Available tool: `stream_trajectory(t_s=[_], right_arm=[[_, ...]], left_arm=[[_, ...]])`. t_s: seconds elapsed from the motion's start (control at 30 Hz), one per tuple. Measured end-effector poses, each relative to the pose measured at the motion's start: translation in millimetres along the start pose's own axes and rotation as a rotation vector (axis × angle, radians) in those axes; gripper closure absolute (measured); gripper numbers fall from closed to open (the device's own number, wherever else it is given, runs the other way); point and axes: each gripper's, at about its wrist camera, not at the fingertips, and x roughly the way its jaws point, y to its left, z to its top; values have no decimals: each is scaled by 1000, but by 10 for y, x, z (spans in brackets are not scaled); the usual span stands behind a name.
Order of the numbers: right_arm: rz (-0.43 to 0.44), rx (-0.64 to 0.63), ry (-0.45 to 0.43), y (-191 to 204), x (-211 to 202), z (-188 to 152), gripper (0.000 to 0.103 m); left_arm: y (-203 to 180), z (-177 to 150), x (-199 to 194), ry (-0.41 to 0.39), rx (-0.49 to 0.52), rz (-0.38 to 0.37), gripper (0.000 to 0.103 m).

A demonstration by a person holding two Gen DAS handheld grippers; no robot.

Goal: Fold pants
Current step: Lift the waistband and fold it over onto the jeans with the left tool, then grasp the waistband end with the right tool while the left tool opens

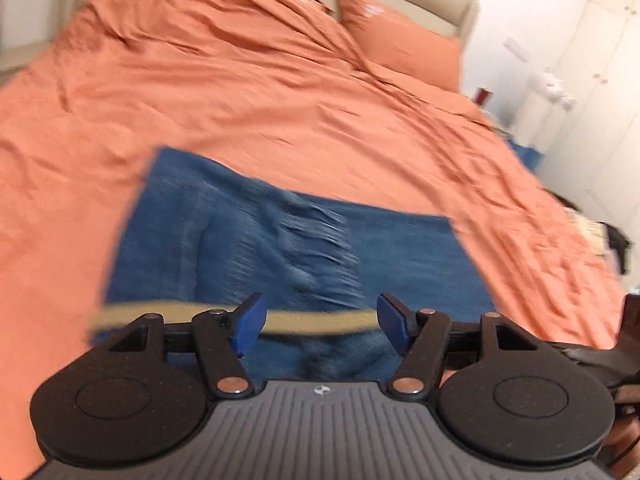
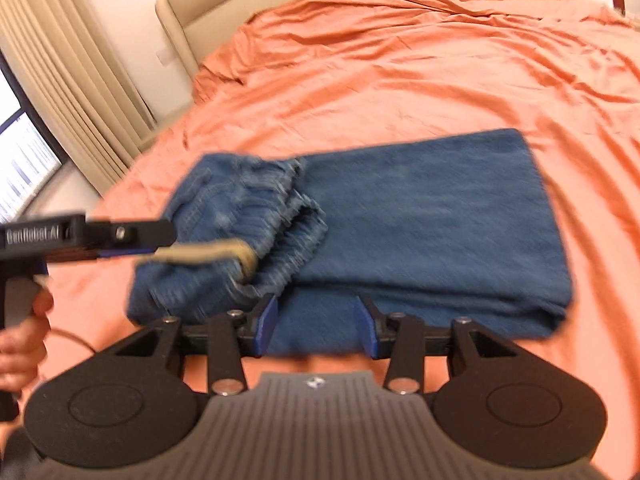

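Blue denim pants [image 1: 280, 240] lie folded on the orange bed; the picture is blurred. In the left wrist view my left gripper [image 1: 320, 320] stands open just above the tan waistband [image 1: 120, 316], which runs across between the spread blue pads without being pinched. The right wrist view shows the pants [image 2: 420, 220] as a flat folded rectangle with the gathered waist end bunched at its left. The left gripper [image 2: 168, 236] comes in from the left at the tan band [image 2: 208, 254]. My right gripper [image 2: 316, 324] is open over the near edge of the denim, pads apart.
The orange sheet [image 1: 280, 80] is rumpled all around the pants. A pillow [image 1: 400, 40] and beige headboard [image 2: 180, 8] are at the far end. Curtains [image 2: 68, 60] hang left, white cupboards [image 1: 600, 80] stand right. A hand [image 2: 24, 320] holds the left gripper's handle.
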Motion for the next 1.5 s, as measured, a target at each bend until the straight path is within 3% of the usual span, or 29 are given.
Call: stream_trajectory(t_s=[0.27,0.43,0.57,0.6,0.7,0.8,0.9,1.03,1.17,1.3,1.37,1.43,1.5], right_arm=[[84,22,-7,173,618,472,63],[84,45,-17,149,1043,803,63],[97,109,25,74,1364,957,63],[107,123,25,77,1388,979,69],[150,106,-26,161,1214,1026,97],[229,149,-79,221,860,1043,100],[254,174,-110,256,534,953,100],[186,258,-51,106,593,668,103],[139,319,-3,-72,788,426,103],[126,329,4,-125,913,475,103],[110,335,11,-140,940,486,96],[131,386,15,-230,987,477,75],[190,478,29,-394,1061,436,72]], left_arm=[[443,215,145,-2,5,182,30],[747,252,141,8,-44,201,31],[833,244,189,34,-45,200,31],[835,233,198,36,-44,201,31],[859,225,189,32,-48,207,33],[872,243,146,6,-59,185,37],[863,269,123,-9,-67,154,43],[817,276,206,15,-59,148,49],[823,233,277,49,-60,162,51],[856,202,301,69,-81,175,51],[866,199,323,77,-83,180,51],[867,195,336,80,-83,184,51],[873,193,347,81,-82,185,51]])
